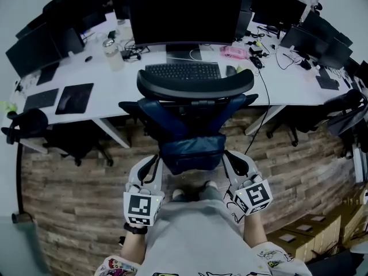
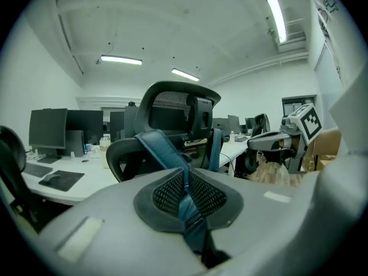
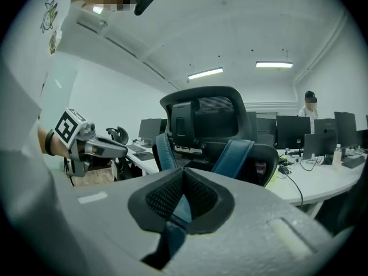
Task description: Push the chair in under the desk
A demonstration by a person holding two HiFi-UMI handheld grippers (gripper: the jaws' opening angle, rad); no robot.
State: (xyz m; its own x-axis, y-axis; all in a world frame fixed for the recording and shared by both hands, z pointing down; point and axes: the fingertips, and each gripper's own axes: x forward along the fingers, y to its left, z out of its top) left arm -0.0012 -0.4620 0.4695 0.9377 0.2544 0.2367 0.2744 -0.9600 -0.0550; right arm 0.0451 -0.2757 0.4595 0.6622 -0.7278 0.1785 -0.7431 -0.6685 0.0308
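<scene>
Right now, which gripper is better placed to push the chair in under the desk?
Neither clearly: the left gripper and the right gripper are each shut on a blue edge of the chair, one on either side, with the desk straight ahead. Pushing with both together looks steadiest.

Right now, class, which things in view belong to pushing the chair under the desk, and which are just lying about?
Job in hand: office chair; white desk; left gripper and right gripper, both clamped on the office chair's blue back edging.

Lying about: keyboard; curved monitor; clear bottle; black mouse pad; pink case.
</scene>
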